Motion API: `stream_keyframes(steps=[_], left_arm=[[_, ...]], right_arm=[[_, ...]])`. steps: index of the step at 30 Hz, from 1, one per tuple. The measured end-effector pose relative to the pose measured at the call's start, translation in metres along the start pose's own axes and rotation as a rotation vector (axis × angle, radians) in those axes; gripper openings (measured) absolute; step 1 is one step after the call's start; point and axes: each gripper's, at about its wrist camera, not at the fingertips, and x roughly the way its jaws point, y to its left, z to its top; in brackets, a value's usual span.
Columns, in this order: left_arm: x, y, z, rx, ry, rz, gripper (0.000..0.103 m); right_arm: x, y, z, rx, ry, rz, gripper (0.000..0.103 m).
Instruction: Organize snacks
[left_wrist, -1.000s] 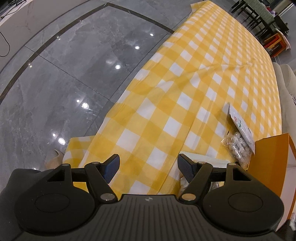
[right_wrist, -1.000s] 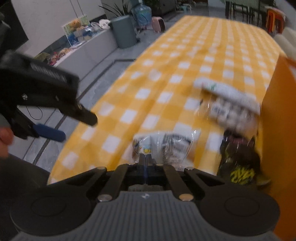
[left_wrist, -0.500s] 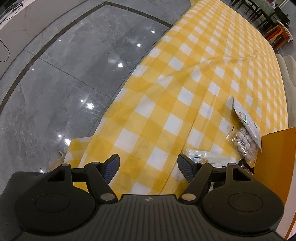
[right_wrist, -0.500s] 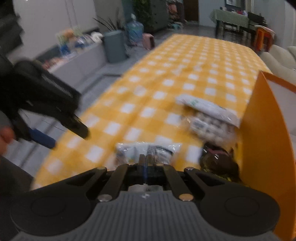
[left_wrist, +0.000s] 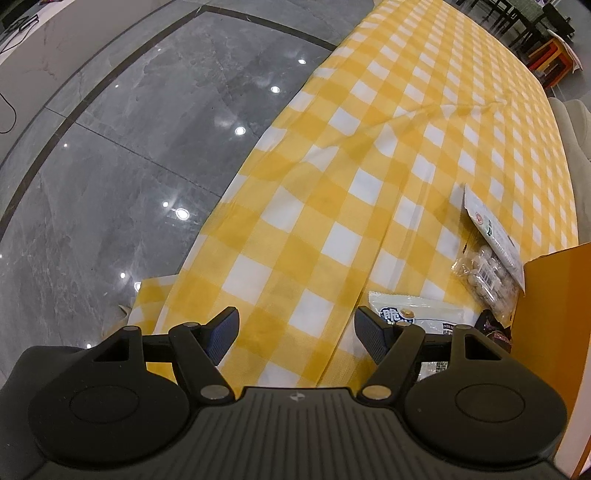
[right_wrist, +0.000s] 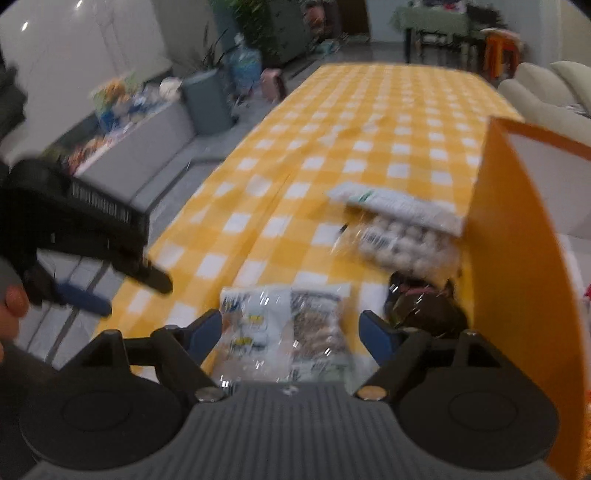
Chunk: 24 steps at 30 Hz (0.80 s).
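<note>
Between picks: right tongs (right_wrist: 290, 330) just opened wide over flat clear-and-white plastic snack packet (right_wrist: 284, 325) lying on yellow-checked counter (right_wrist: 332, 129) beside orange cardboard box (right_wrist: 517, 258), left tongs (left_wrist: 295, 332) wide, empty; next likely regrip, lift into box.

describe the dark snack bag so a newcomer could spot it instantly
On the yellow checked tablecloth, look along the orange box wall. The dark bag lies at its foot, nearer than the clear bag of pale round snacks. It is the only dark, crumpled one.
</note>
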Motion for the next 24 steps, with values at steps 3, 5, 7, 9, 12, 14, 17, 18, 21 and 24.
stream_keyframes(steps=[3,5,7,9,12,14,17,18,21,24], left_arm=[[-0.001,0.001,0.000,-0.002,-0.004,-0.001,0.084],[-0.002,0.002,0.000,-0.003,-0.008,-0.005,0.084],[-0.003,0.003,0.000,-0.003,-0.011,-0.006,0.084],[-0.004,0.003,0.000,-0.003,-0.015,-0.007,0.084],[-0.005,0.003,-0.001,-0.002,-0.016,-0.007,0.084],[-0.005,0.003,-0.001,-0.003,-0.015,-0.004,0.084],[-0.005,0.003,-0.002,0.000,-0.013,0.002,0.084],[-0.005,0.003,-0.002,0.000,-0.013,0.005,0.084],[-0.006,0.003,-0.004,0.004,-0.015,0.014,0.084],[-0.008,0.001,-0.006,0.019,-0.024,0.029,0.084]], right_arm=[[0.014,0.011,-0.006,-0.048,0.024,-0.027,0.087],[0.025,0.017,-0.011,-0.091,0.029,-0.059,0.090],[0.032,0.019,-0.015,-0.105,0.038,-0.062,0.094],[0.035,0.019,-0.018,-0.114,0.041,-0.052,0.094],[0.036,0.016,-0.023,-0.123,0.005,-0.058,0.094],[0.034,0.015,-0.025,-0.134,-0.014,-0.047,0.091],[0.032,0.018,-0.026,-0.179,-0.023,-0.058,0.089],[0.031,0.020,-0.026,-0.200,-0.021,-0.064,0.090],[0.030,0.025,-0.024,-0.237,-0.005,-0.062,0.098],[0.031,0.030,-0.024,-0.278,-0.038,-0.075,0.099]])
